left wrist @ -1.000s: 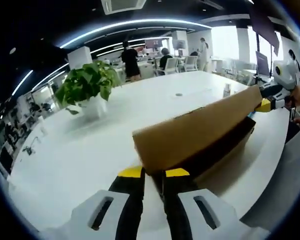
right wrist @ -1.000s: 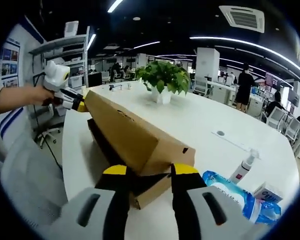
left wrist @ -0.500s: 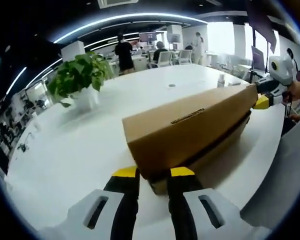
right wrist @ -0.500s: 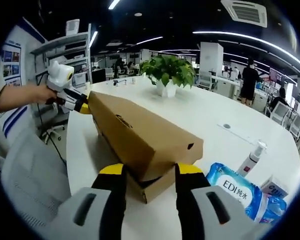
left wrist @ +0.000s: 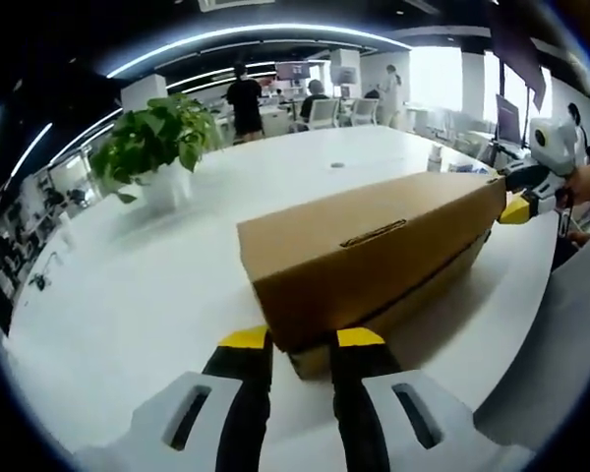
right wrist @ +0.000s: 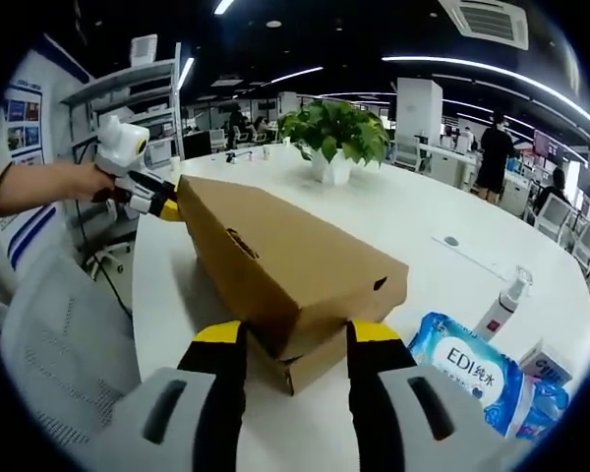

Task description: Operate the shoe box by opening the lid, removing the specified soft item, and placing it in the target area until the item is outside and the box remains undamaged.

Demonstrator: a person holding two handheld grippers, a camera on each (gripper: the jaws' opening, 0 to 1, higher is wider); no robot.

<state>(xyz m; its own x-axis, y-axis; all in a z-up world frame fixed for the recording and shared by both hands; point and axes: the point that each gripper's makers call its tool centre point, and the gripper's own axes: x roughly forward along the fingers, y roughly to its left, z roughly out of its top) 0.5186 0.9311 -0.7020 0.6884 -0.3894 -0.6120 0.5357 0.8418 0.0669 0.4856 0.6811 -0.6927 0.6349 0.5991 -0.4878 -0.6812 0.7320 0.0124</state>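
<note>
A brown cardboard shoe box lies on the white table with its lid down over the base, a thin gap showing under the lid's edge. My left gripper holds one short end of the lid, its yellow-tipped jaws pinching the corner. At the opposite end my right gripper grips the lid between its jaws. Each gripper also shows at the box's far end in the other view: the right gripper and the left gripper, held in a hand. The box's contents are hidden.
A potted plant stands on the table beyond the box. A blue wet-wipes pack, a spray bottle and a small carton lie beside the box's right end. The person's grey sleeve fills the near side. People and chairs are far back.
The lid, tilted up a second ago, has come down onto the base. Both grippers stayed at its ends and dropped with it.
</note>
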